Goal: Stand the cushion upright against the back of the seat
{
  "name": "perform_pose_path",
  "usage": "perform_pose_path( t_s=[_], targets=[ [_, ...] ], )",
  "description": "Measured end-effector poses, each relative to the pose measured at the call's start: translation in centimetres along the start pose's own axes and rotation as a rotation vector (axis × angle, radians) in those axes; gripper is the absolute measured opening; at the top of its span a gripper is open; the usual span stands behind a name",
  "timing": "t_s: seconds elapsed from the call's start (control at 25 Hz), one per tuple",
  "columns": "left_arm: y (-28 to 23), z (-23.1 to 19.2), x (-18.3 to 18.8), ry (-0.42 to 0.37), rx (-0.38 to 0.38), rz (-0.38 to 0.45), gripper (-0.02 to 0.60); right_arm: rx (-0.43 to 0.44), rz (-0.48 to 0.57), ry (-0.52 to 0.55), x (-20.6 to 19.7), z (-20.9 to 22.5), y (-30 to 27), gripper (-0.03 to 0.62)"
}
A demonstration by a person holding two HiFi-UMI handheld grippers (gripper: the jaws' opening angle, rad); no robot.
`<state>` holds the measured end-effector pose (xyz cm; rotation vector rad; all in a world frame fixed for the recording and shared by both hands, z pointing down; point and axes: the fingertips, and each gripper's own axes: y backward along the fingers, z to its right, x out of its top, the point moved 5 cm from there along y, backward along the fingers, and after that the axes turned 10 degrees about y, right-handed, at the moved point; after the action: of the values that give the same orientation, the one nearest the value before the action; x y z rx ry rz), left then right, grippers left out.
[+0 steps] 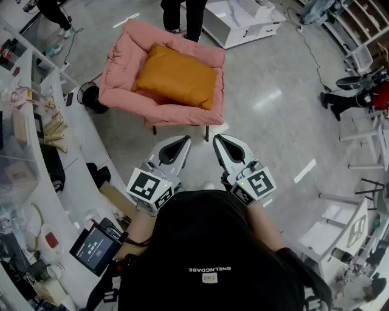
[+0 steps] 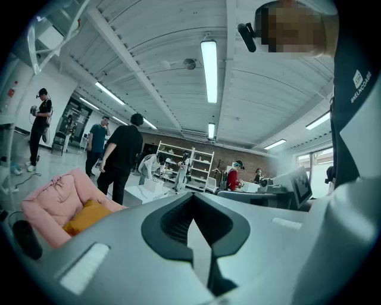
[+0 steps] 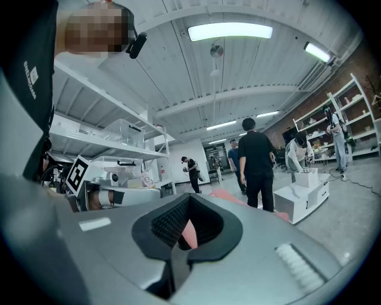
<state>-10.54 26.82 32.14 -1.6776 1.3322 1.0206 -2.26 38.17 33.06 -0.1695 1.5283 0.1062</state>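
An orange cushion [image 1: 177, 75] lies flat on the seat of a pink padded chair [image 1: 121, 61] ahead of me on the floor. It also shows at the far left of the left gripper view as the orange cushion [image 2: 86, 215] on the pink chair [image 2: 56, 199]. My left gripper [image 1: 184, 141] and right gripper [image 1: 219, 140] are held side by side in front of my chest, short of the chair's front edge. Both are shut and hold nothing. In the right gripper view a strip of the pink chair [image 3: 189, 233] shows past the shut jaws.
A white counter [image 1: 42, 146] crowded with gear runs along my left. A tablet [image 1: 94, 248] hangs at my left hip. A person [image 1: 185, 15] stands behind the chair beside a white box [image 1: 240, 18]. White racks [image 1: 358, 152] stand at the right.
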Motion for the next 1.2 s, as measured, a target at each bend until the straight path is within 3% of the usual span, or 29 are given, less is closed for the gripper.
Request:
perform_pose_path(
  t_s=[0.28, 0.52, 1.2],
  targets=[
    [-0.4, 0.4, 0.4, -0.012, -0.020, -0.001, 0.018, -0.013, -0.008, -0.002, 0.4, 0.4, 0.2, 0.005],
    [1.1, -3.8, 1.1, 0.014, -0.028, 0.005, 0.018, -0.020, -0.030, 0.016, -0.1, -1.4, -3.4, 0.005],
    [5.6, -9.5, 1.2, 0.041, -0.030, -0.038, 0.018, -0.087, -0.055, -0.021, -1.3, -3.6, -8.4, 0.006]
  ],
)
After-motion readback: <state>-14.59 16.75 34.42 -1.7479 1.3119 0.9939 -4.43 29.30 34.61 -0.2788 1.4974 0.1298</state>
